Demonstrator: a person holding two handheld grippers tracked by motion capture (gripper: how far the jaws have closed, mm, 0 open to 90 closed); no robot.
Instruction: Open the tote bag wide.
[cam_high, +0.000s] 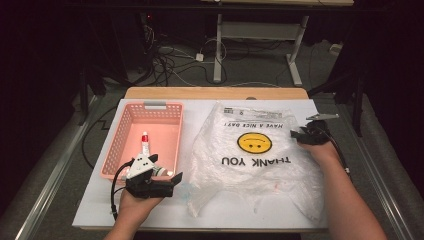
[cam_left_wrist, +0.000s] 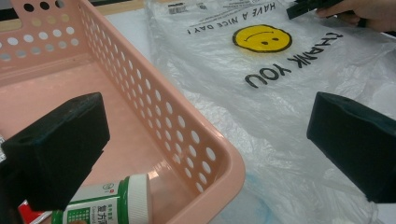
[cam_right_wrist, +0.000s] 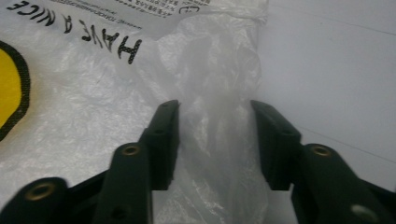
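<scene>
One thin plastic bag (cam_high: 255, 160) lies flat on the white tabletop (cam_high: 95, 210), to the right of a pink basket (cam_high: 131, 131), printed with a yellow smiley and "THANK YOU". It looks nearly weightless, limp and slick: it will crumple, slide on the smooth sheet and cling to itself, so a pinch on a single flat layer would likely slip. The better hold is a bunched part, such as the gathered handle strip at the bag's far right corner, where several folds stack up.

The right claw (cam_right_wrist: 215, 140) sits exactly there, its jaws partly apart with a ridge of wrinkled film rising between them; the pads do not yet press on it. The left claw (cam_high: 167, 186) hovers over the near right corner of the basket, jaws wide apart and empty, just beside the bag's left edge. Inside the basket lie a white-capped bottle with a green label (cam_left_wrist: 109, 203) and a small red-topped tube (cam_high: 145, 142).

The tabletop is a pale wooden top under a smooth white sheet, giving little friction. Around it the room is dark, with cables on the floor (cam_high: 170, 60) and a white table frame (cam_high: 260, 35) behind.
</scene>
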